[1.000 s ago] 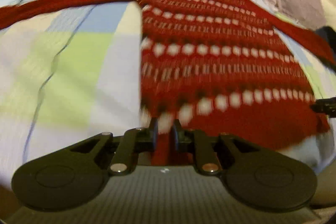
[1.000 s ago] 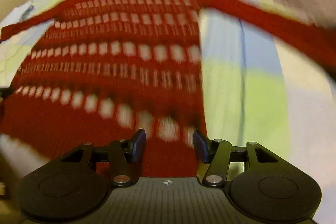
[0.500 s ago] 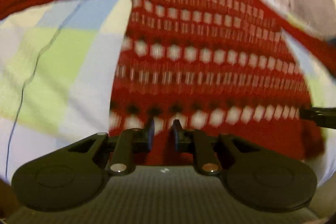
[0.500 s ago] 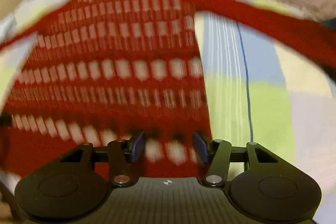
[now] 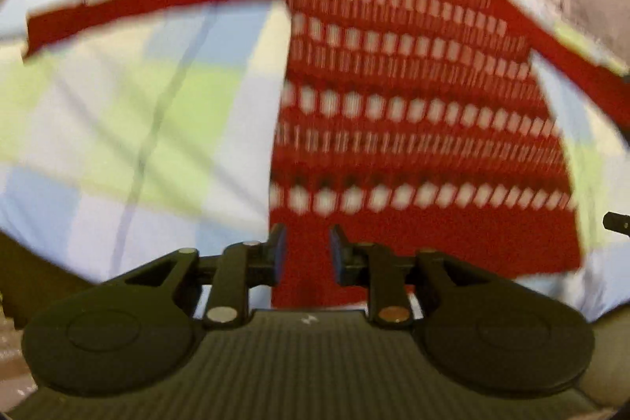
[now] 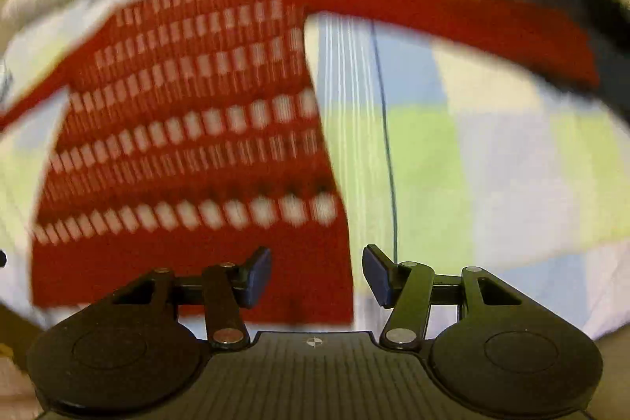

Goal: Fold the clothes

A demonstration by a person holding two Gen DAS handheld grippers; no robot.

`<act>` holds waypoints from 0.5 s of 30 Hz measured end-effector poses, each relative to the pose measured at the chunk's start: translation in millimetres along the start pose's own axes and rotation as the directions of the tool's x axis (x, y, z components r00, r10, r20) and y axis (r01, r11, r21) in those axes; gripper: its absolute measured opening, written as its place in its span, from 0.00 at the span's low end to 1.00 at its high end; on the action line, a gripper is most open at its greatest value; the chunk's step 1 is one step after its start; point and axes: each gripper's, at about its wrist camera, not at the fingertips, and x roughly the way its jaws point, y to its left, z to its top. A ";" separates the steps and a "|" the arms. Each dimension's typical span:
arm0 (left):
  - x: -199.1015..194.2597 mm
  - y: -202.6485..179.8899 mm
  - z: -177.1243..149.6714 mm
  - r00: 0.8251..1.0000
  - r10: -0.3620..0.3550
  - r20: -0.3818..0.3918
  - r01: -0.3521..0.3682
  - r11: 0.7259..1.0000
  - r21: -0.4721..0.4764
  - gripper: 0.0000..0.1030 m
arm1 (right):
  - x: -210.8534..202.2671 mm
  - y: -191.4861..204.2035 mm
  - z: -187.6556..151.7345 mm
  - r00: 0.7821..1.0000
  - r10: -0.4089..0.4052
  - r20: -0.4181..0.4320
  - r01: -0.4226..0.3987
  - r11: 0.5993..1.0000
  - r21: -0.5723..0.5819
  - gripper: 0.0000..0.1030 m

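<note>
Left wrist view: red sweater flat on checked bedsheet.

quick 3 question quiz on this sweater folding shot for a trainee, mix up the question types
1. True or false: the red sweater lies spread out with both sleeves extended to the sides.
2. Multiple choice: the sweater rests on A) a bare wooden floor, B) a checked bedsheet in blue, green and white, C) a metal rack.
3. Fill in: the left gripper and the right gripper both sit at the sweater's ____ edge, jaws open.

Key: 1 true; 2 B; 3 bottom (hem)
</note>
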 end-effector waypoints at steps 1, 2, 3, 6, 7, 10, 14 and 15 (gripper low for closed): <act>-10.9 -1.1 14.0 1.000 0.000 0.020 0.000 1.000 0.004 0.29 | -12.9 5.3 13.6 1.000 0.006 0.027 -0.007 1.000 0.011 0.53; -21.5 -2.4 29.3 0.999 0.005 0.037 -0.005 1.000 0.013 0.29 | -25.7 10.4 25.0 0.999 0.016 0.048 -0.017 1.000 0.022 0.53; -31.3 -3.6 40.5 0.999 0.005 0.049 -0.006 1.000 0.028 0.30 | -38.4 17.0 34.6 0.997 0.025 0.069 -0.028 0.999 0.032 0.53; -60.0 -7.0 71.4 0.996 0.002 0.085 -0.009 0.997 0.078 0.35 | -77.0 40.1 51.2 0.991 0.039 0.127 -0.047 0.997 0.061 0.53; -68.1 -7.9 78.5 0.995 -0.005 0.097 -0.005 0.995 0.099 0.36 | -86.5 46.3 52.7 0.990 0.031 0.137 -0.041 0.996 0.074 0.53; -82.0 -9.3 93.2 0.995 -0.014 0.099 -0.002 0.987 0.163 0.37 | -110.8 61.0 50.9 0.988 0.017 0.156 -0.035 0.993 0.112 0.53; -97.5 -13.3 94.3 0.994 0.019 0.111 -0.044 0.974 0.224 0.37 | -127.7 71.0 33.6 0.992 0.016 0.123 -0.037 0.985 0.171 0.53; -102.4 -15.7 90.0 0.993 0.025 0.118 -0.050 0.975 0.216 0.37 | -131.0 73.3 30.2 0.993 0.018 0.116 -0.038 0.984 0.174 0.53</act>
